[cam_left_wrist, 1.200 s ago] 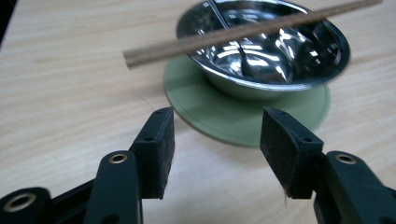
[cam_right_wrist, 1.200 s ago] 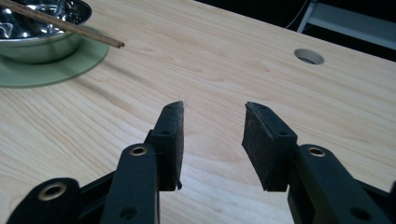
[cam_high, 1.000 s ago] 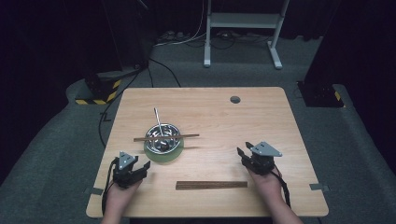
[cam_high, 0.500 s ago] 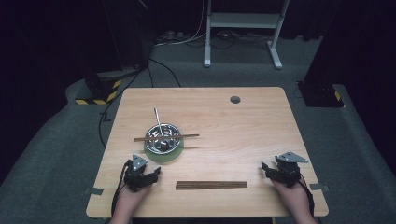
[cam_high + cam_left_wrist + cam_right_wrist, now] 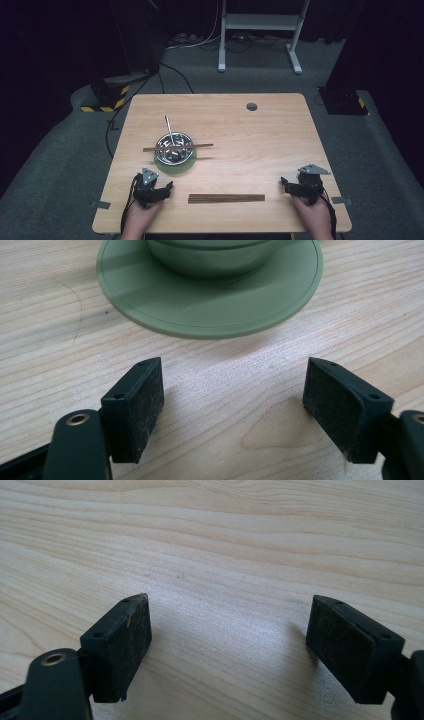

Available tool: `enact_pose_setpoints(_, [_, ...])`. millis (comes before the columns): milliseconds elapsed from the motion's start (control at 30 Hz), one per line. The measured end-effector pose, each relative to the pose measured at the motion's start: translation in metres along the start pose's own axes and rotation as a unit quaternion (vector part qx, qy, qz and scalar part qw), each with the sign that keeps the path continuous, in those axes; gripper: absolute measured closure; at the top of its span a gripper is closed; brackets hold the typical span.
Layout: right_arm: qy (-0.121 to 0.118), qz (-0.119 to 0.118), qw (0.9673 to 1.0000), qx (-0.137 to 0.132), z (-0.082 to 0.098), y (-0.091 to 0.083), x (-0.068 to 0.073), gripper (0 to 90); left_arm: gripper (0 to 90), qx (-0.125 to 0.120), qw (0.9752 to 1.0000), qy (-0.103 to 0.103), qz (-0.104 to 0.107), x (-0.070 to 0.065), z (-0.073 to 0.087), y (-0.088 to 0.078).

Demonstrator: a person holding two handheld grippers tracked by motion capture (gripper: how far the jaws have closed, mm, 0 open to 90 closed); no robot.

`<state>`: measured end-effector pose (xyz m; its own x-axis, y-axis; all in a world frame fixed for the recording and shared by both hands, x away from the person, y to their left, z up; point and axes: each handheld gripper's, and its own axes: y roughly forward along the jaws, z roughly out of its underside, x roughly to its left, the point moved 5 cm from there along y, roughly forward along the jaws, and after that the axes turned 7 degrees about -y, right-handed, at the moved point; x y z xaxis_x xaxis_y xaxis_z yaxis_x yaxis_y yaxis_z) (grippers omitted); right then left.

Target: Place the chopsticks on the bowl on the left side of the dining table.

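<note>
Your counter [image 5: 260, 130] is the broad pale wooden surface, and most of it lies bare. On its left half sits a green plate [image 5: 175, 165] with a metal bowl [image 5: 174, 148] standing on it; a thin metal rod [image 5: 169, 127] leans out of the bowl toward the far side, and one brown chopstick [image 5: 177, 147] lies level across the bowl's rim, sticking out on both sides. Near your edge, roughly in the middle, a dark pair of chopsticks [image 5: 226, 198] lies flat, side by side, running left to right between your two hands and touching neither.

Your left tool [image 5: 159, 190] rests on the counter just beside the near rim of the plate; in the left gripper view that plate [image 5: 210, 290] sits right ahead of the pads. Its jaws have just been opening and stand released, with bare wood between them.

Your right tool [image 5: 290, 186] rests near the right end of the paired chopsticks, apart from them. Its jaws have just been opening too and stand released, with bare counter [image 5: 225, 555] between them.
</note>
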<state>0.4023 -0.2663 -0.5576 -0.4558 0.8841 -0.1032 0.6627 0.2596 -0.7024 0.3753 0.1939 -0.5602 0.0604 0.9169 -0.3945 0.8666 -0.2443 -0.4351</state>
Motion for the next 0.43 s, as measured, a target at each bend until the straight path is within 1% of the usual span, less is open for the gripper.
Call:
enact_pose_setpoints(100, [0.004,0.001,1.0000,0.000,-0.0002,0.0004,0.0002,18.0,24.6,0.007,0.9999,0.008,0.005,0.0011,0.0006,-0.0013])
enact_pose_setpoints(200, [0.005,0.000,1.0000,0.001,-0.0001,0.0002,0.0005,18.1,24.8,0.008,0.9999,0.006,0.006,0.0003,0.0011,-0.0017])
enact_pose_setpoints(267, [0.005,0.000,1.0000,0.001,-0.0001,0.0002,0.0005,18.1,24.7,0.012,0.9999,0.010,0.007,0.0006,0.0013,-0.0020])
enact_pose_setpoints(300, [0.005,0.000,1.0000,0.001,-0.0002,0.0003,0.0005,18.2,24.7,0.012,0.9999,0.010,0.008,0.0004,0.0014,-0.0020])
enact_pose_setpoints(333, [0.004,0.001,1.0000,0.000,-0.0003,0.0003,0.0002,18.4,24.8,0.004,0.9999,-0.001,0.010,-0.0014,0.0011,-0.0010])
enact_pose_setpoints(367, [0.003,0.000,1.0000,0.000,-0.0002,0.0003,0.0005,18.5,24.7,0.013,0.9997,0.016,0.012,0.0003,0.0016,-0.0022])
enact_pose_setpoints(400, [0.003,0.000,1.0000,0.000,-0.0003,0.0003,0.0003,18.6,24.8,0.007,0.9999,0.006,0.013,-0.0012,0.0014,-0.0014])
enact_pose_setpoints(433, [0.002,0.000,1.0000,0.000,-0.0003,0.0003,0.0000,18.6,24.8,0.007,0.9999,0.007,0.014,-0.0012,0.0014,-0.0014])
